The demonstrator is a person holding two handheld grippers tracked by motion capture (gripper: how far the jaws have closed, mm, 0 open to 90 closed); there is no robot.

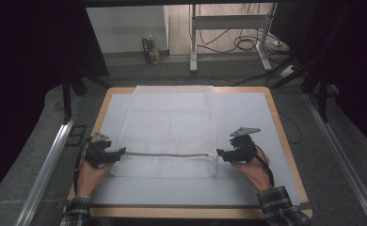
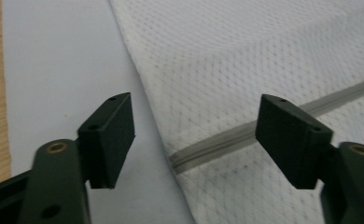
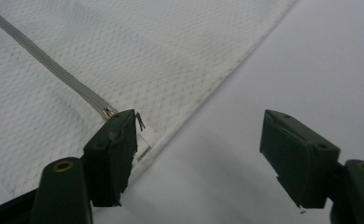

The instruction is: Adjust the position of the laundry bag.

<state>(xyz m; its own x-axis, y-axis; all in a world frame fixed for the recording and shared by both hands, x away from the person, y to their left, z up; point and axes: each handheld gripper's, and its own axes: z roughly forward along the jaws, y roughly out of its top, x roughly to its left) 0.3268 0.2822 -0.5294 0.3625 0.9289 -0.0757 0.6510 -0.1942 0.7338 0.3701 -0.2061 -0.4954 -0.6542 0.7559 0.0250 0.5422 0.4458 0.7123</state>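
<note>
A white mesh bag (image 1: 170, 127) with a grey zipper (image 1: 170, 154) lies flat on the table, its zipper running across near the front. My left gripper (image 1: 120, 151) sits at the bag's left edge; in the left gripper view the jaws stand apart, straddling the bag's edge (image 2: 161, 135) and the zipper end (image 2: 208, 149) without pressing on it. My right gripper (image 1: 220, 153) is at the bag's right edge. In the right gripper view its jaws stand apart over the bag's corner (image 3: 147, 140), where the zipper (image 3: 54, 70) ends at a small tag.
A pale grey mat (image 1: 247, 117) covers the wooden table (image 1: 285, 146). Metal rails (image 1: 45, 165) run along both sides. Beyond the table stand a desk frame (image 1: 228, 28), floor cables (image 1: 247, 44) and a small carton (image 1: 149, 49).
</note>
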